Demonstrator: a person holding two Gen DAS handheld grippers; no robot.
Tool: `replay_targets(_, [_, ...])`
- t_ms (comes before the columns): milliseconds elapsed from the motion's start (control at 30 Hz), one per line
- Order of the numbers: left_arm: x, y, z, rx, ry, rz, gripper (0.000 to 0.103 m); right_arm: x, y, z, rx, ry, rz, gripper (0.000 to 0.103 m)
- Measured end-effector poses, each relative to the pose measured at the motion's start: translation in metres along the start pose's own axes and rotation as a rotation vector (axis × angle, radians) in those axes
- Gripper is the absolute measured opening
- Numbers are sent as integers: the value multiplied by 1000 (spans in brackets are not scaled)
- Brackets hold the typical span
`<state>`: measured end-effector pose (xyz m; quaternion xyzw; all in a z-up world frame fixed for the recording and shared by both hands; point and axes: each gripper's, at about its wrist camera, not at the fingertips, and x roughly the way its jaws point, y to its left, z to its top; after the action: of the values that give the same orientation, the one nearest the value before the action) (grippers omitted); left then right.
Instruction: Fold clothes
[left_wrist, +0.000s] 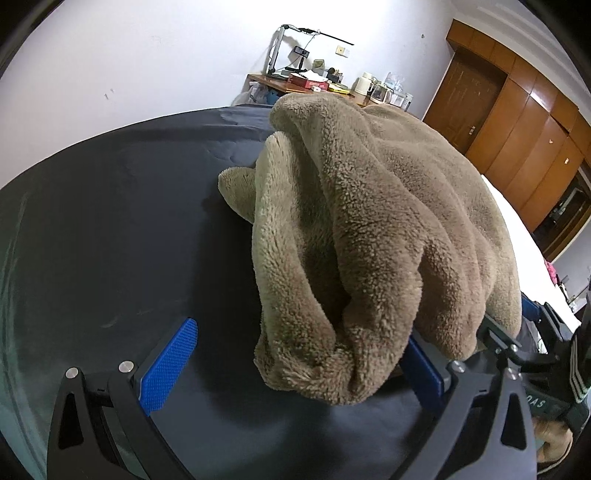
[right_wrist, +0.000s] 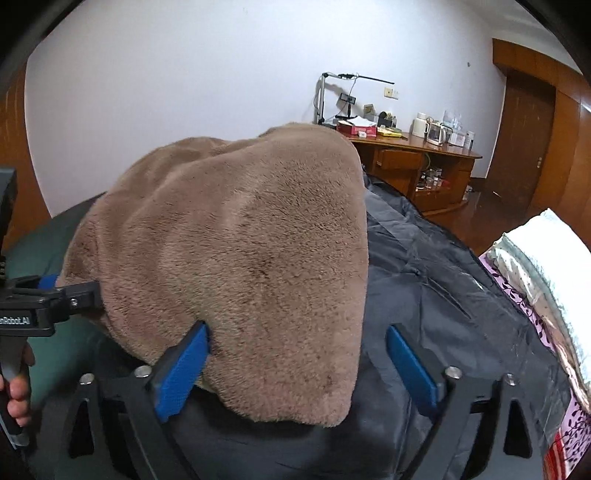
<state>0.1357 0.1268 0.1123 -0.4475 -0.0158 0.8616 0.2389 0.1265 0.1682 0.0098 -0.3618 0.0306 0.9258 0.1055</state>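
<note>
Left claw (left_wrist: 295, 363): jaws stand wide apart. A bunched end of the brown fleece garment (left_wrist: 369, 221) hangs between the blue pads (left_wrist: 168, 365). The cloth lies against the right-side pad and is clear of the left-side pad, so nothing is clamped.

Right claw (right_wrist: 295, 369): jaws at full spread. A lower corner of the same fleece garment (right_wrist: 240, 258) droops between the pads (right_wrist: 181, 373). The left-side pad touches the cloth edge; the right-side pad stands apart from it. No grip is applied.

Beneath and ahead of both claws lies the bed, covered by a dark sheet (left_wrist: 110, 240). The garment is heaped on this sheet, rising directly in front of each claw and filling the middle of both views.

Left of the right claw, the other gripper's handle is held in a hand (right_wrist: 16, 391). Right of the right claw, folded patterned bedding (right_wrist: 535, 277) lies along the bed edge.

Beyond the garment stands a wooden table (right_wrist: 424, 155) carrying a lamp, boxes and a kettle. Wooden wardrobes (left_wrist: 524, 122) line the far right wall.
</note>
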Motion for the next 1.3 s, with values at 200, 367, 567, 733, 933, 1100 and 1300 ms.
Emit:
replay_targets(200, [-2, -2, -4, 10, -14, 27, 103, 0, -2, -3, 21, 7, 6, 102])
replay_targets(367, [-1, -6, -7, 24, -3, 63, 103, -7, 3, -8, 26, 14, 1, 102])
replay_targets(567, [7, -9, -22, 40, 36, 104, 103, -13, 7, -17, 40, 46, 18, 102])
replay_targets(733, [10, -17, -28, 84, 33, 145, 103, -16, 13, -24, 39, 76, 31, 102])
replay_targets(933, [7, -12, -29, 63, 22, 124, 103, -20, 24, -32, 13, 118, 43, 102])
replay_targets(1100, [6, -9, -35, 59, 24, 113, 103, -25, 36, -40, -1, 138, 54, 102])
replay_targets(1300, [-3, -7, -37, 19, 55, 77, 103, -32, 46, -48, -10, 152, 57, 102])
